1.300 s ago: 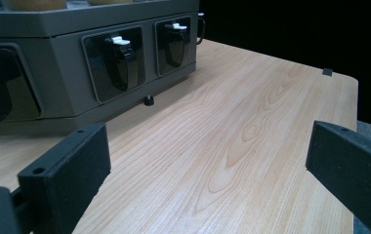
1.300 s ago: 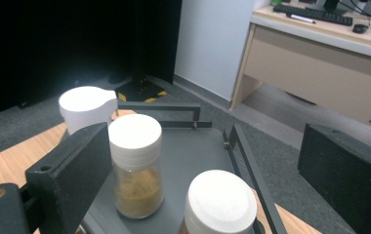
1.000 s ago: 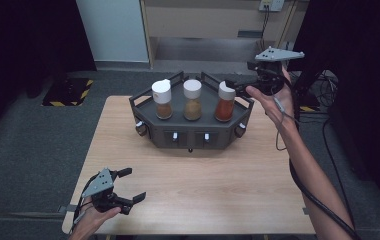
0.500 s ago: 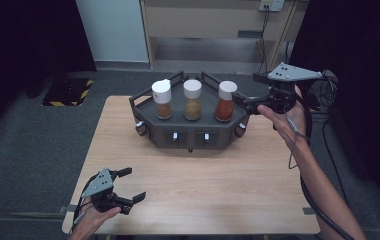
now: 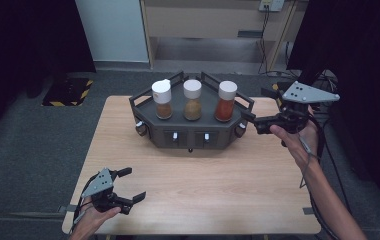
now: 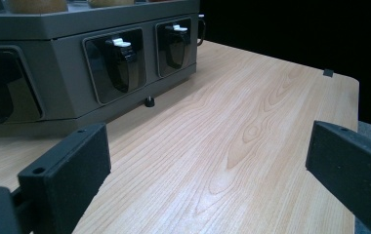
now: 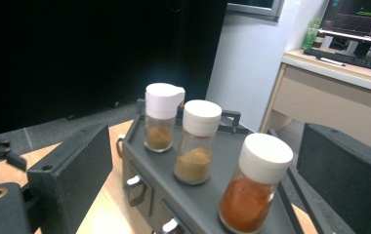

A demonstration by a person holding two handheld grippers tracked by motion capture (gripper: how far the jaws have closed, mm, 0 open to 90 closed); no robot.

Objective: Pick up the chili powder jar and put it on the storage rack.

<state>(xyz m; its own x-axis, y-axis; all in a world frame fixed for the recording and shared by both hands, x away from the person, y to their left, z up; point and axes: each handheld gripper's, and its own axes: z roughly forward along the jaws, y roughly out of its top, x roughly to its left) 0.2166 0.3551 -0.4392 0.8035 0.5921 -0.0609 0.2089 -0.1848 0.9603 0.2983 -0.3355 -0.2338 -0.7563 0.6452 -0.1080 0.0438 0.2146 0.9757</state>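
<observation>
A dark grey six-sided rack (image 5: 193, 136) stands at the back middle of the wooden table (image 5: 213, 185). On it three white-capped spice jars stand in a row: brown powder (image 5: 161, 99), tan powder (image 5: 192, 99), red-orange powder (image 5: 226, 101). My right gripper (image 5: 259, 107) hovers open just off the rack's right end, jaws pointing at the jars. The right gripper view looks along that row, with the red-orange jar (image 7: 254, 183) nearest, then the tan jar (image 7: 198, 141) and the brown jar (image 7: 160, 117). My left gripper (image 5: 128, 185) rests open near the front left edge, holding nothing.
The rack's front face (image 6: 76, 73) carries small toggle switches (image 6: 120, 53) and knobs at its corners (image 5: 141, 128). A cable (image 5: 323, 165) trails from the right gripper along the forearm. Behind the table stand a cabinet (image 5: 213, 25) and a yellow-black striped floor mat (image 5: 68, 91).
My right gripper has drawn back to the right and lower, from beside the red-orange jar to off the rack's right end. The left gripper has stayed still.
</observation>
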